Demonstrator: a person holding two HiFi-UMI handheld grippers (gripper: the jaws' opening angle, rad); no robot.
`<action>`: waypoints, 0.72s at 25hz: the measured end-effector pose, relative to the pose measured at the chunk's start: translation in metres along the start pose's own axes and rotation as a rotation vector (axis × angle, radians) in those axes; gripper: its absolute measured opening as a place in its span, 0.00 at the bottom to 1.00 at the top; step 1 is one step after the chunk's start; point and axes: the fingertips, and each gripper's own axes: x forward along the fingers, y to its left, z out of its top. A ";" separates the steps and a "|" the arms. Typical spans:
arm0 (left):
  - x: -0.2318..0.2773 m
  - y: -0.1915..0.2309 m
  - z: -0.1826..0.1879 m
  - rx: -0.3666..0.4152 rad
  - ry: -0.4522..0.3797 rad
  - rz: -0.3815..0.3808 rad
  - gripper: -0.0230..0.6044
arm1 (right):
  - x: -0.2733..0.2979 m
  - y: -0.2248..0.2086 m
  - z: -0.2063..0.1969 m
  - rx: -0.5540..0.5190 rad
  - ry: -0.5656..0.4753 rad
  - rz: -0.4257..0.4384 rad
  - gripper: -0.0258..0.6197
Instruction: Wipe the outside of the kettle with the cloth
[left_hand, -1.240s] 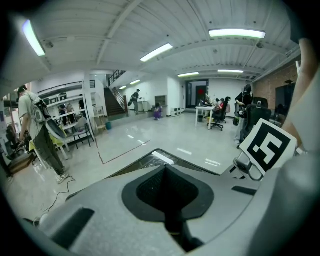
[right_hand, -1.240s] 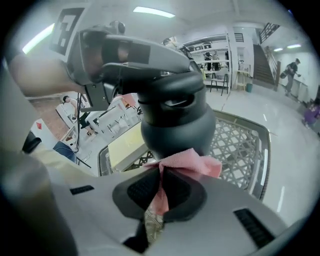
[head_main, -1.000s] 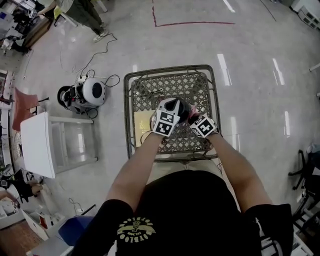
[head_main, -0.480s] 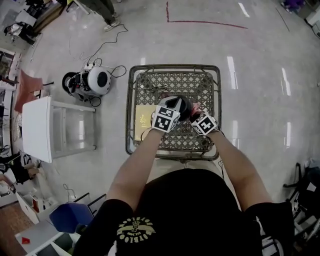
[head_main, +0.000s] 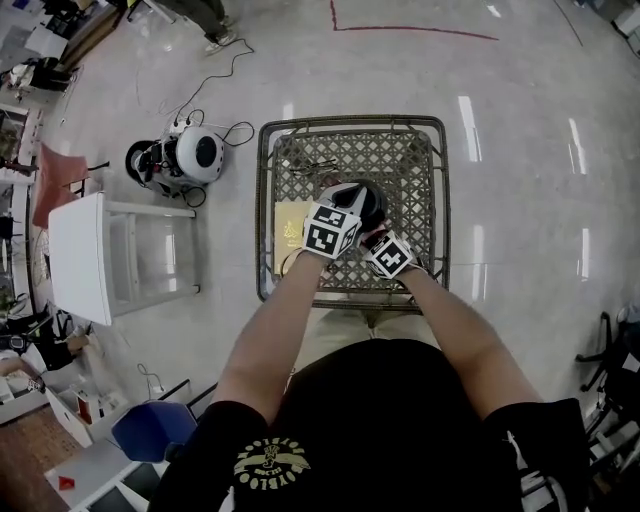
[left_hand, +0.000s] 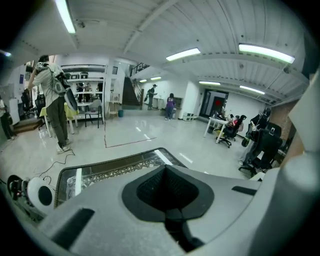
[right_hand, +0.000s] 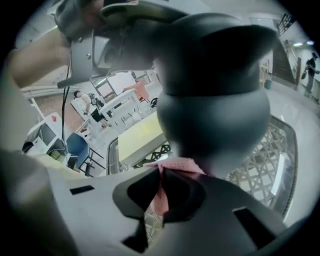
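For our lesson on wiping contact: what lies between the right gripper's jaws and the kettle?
The pink cloth: the right gripper pinches it, and it bunches up right at the kettle. The right gripper view shows this.

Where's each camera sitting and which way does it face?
Head view: on the person's head, looking steeply down at the lattice table; torso, forearms, left gripper, right gripper show.
Left gripper view: on that gripper, facing across the room past the table's end; its own jaws fill the foreground.
Right gripper view: on that gripper, facing the kettle close up, pink cloth pinched in its jaws; left gripper top left.
Shared: table in all three; kettle in head and right gripper views.
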 end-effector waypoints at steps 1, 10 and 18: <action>0.000 0.000 0.001 -0.006 -0.001 -0.006 0.05 | 0.003 0.005 0.003 0.000 -0.004 0.010 0.07; -0.001 0.000 0.003 0.014 -0.022 -0.011 0.05 | -0.015 -0.022 -0.010 0.115 -0.048 -0.049 0.07; -0.019 0.007 -0.001 -0.050 -0.049 -0.015 0.05 | -0.073 -0.083 -0.029 0.298 -0.141 -0.176 0.07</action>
